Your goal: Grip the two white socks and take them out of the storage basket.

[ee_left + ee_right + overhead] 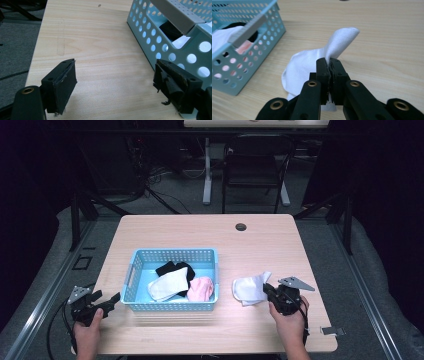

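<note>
Wooden table (200,227), dark room. Your right gripper (329,65) pinches the white sock (308,63) tight; basket (175,256) lies left, probably its destination. Left gripper (115,77) gapes empty.

A white sock (250,288) lay crumpled on the wooden table (200,232), right of a light blue perforated basket (172,256), with one end pulled upward. The basket sat left of centre and held a white sock (167,285), a black sock (176,268) and a pink one (201,289).
</note>
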The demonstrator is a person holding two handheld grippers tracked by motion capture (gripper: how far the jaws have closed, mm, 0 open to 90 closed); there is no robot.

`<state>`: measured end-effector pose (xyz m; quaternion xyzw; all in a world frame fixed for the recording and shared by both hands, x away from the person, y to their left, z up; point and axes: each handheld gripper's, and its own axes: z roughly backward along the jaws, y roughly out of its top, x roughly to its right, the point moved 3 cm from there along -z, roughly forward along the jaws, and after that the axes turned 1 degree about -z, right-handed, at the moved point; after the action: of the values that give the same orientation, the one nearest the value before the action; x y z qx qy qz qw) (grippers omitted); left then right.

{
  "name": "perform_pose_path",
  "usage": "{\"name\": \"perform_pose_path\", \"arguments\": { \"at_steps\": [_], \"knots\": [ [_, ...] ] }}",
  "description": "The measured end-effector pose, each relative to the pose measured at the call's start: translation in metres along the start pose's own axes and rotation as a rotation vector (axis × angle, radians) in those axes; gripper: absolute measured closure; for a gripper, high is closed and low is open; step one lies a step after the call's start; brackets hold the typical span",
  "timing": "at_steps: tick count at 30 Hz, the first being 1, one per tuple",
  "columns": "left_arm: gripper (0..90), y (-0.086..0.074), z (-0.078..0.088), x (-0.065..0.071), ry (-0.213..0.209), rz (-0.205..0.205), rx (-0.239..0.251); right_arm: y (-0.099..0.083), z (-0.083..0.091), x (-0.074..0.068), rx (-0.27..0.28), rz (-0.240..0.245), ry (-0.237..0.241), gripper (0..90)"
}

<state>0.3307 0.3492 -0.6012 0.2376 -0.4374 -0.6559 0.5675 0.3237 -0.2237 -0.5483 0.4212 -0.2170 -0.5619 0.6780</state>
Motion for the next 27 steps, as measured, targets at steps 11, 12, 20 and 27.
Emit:
{"name": "perform_pose_path", "arguments": {
  "at_steps": [11,12,20,27],
  "knots": [
    [18.3,0.000,0.000,0.000,0.001,0.002,0.004,-0.007,-0.007,0.015,-0.017,-0.087,-0.009,84.8],
    [18.3,0.000,0.000,0.000,0.001,0.003,0.003,-0.007,-0.006,0.015,-0.014,-0.083,-0.013,82.8],
    [18.3,0.000,0.000,0.000,0.001,0.002,0.003,-0.010,-0.009,0.014,0.040,-0.017,-0.057,47.6],
    [18.3,0.000,0.001,0.000,0.002,0.003,0.004,-0.009,-0.011,0.005,0.040,0.029,-0.042,43.5]
  ]
}}
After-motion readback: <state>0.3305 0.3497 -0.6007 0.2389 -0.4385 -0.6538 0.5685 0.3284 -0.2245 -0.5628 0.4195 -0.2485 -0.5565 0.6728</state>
